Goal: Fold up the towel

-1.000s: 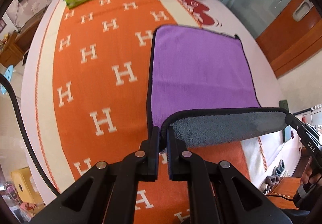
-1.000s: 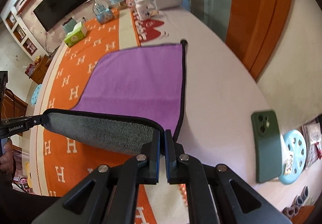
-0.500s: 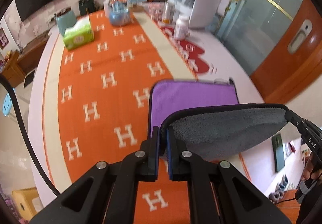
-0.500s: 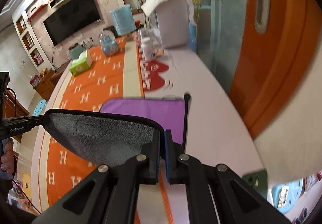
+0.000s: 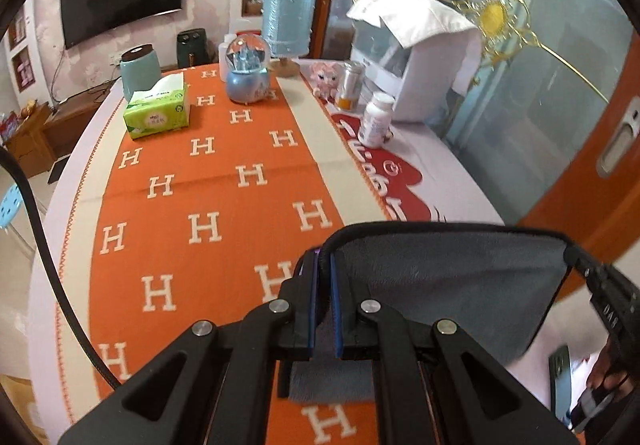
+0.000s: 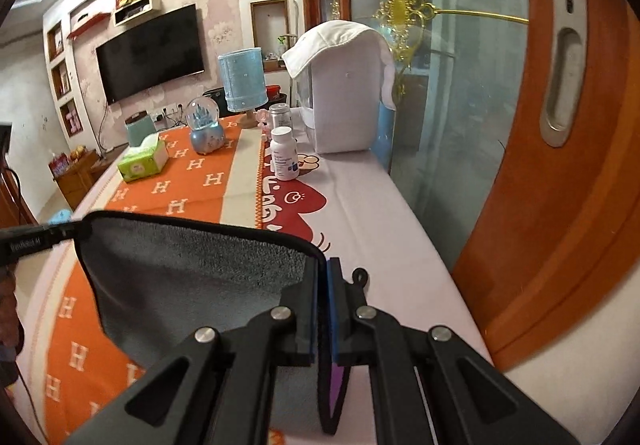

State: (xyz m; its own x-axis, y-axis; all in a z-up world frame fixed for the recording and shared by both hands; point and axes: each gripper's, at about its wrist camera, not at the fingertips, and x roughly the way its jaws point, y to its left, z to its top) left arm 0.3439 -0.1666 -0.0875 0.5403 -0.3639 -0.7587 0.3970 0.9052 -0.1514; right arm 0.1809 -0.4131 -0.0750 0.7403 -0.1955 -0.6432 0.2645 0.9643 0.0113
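The left hand-held gripper [image 5: 323, 281] is closed on one corner of the towel [image 5: 448, 285], and the right hand-held gripper [image 6: 322, 285] is closed on the other corner. The towel hangs stretched between them, grey side showing, above the orange cloth [image 5: 208, 213] on the surface [image 6: 380, 213].

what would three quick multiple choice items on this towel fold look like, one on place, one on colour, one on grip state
1. The green tissue box stands on:
A. the orange cloth
B. the floor
C. the TV shelf

2. The towel side facing both cameras is:
A. yellow
B. grey
C. white

3. The left gripper and right gripper are:
A. both open
B. one open
C. both shut on the towel

Answers: 1 A, H-patterned cloth lies under it. 2 B, grey pile shows, black edging. 3 C, each pinches a top corner, the towel stretched between them.
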